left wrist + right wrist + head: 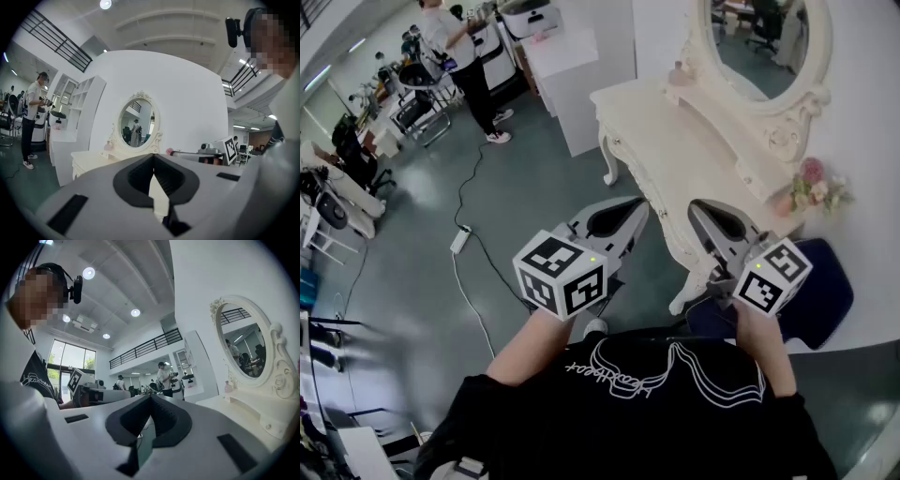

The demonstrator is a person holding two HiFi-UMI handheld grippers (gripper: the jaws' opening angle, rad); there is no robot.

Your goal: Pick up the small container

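Note:
A small pink container (678,73) stands at the far left end of the white dressing table (675,150), beside the oval mirror (759,47). It also shows as a small pink bottle (108,146) in the left gripper view and as a small pink bottle (228,387) in the right gripper view. My left gripper (642,208) hovers over the floor just in front of the table, jaws shut and empty. My right gripper (698,208) is held level beside it at the table's near end, also shut with nothing in it. Both are well short of the container.
Pink flowers (813,186) sit at the table's right end. A dark blue stool (816,291) stands under my right hand. A cable with a power strip (459,240) lies on the grey floor. A person (459,47) stands by a white cabinet (572,66) at the back.

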